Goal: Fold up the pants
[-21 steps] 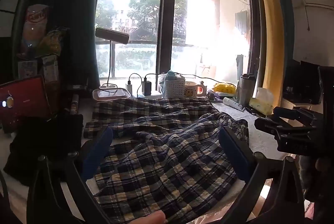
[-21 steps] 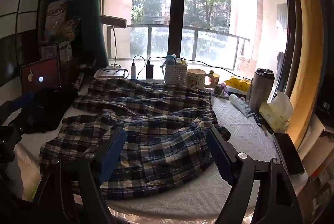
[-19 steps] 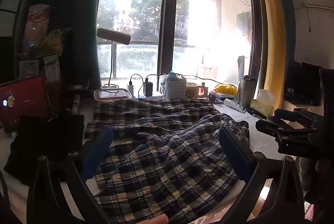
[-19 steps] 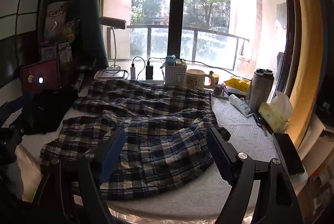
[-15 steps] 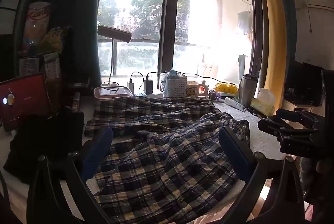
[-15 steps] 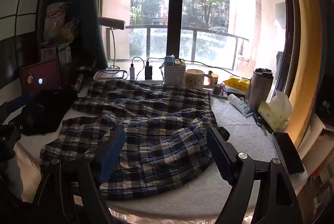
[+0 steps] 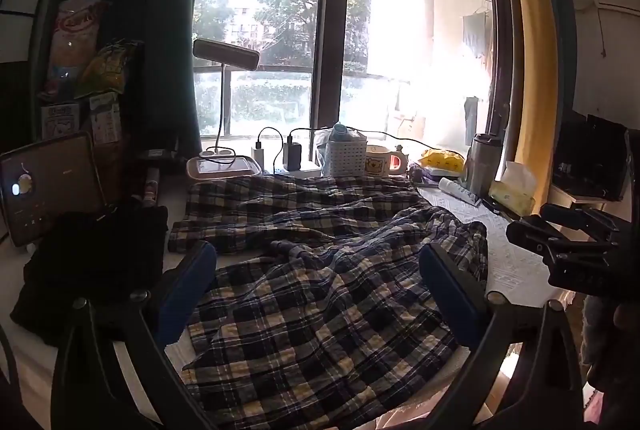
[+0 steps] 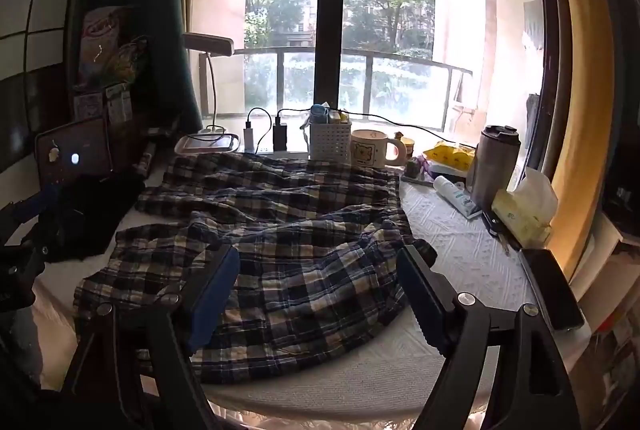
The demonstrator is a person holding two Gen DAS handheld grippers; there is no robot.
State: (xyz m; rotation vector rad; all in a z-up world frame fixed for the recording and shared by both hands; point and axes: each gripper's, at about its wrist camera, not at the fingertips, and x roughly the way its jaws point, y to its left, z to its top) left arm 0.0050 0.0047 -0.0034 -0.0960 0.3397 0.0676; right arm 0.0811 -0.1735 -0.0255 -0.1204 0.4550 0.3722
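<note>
On a cluttered window-side table (image 8: 472, 254), we hold the left gripper (image 7: 316, 286) and right gripper (image 8: 318, 290) spread wide and empty above rumpled plaid pants (image 8: 288, 230) at centre. At twelve o'clock, a swept trouser leg could topple the mug (image 8: 370, 148).

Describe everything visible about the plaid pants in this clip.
The pants are dark blue, cream and yellow plaid, seemingly thin woven cloth. They lie unfolded and rumpled on the white table cover, both legs stretched toward the left, with a ridge of creases between them. The far leg reaches nearly to the basket and mug. Both hand-held grippers, left and right, are open above, not touching.
</note>
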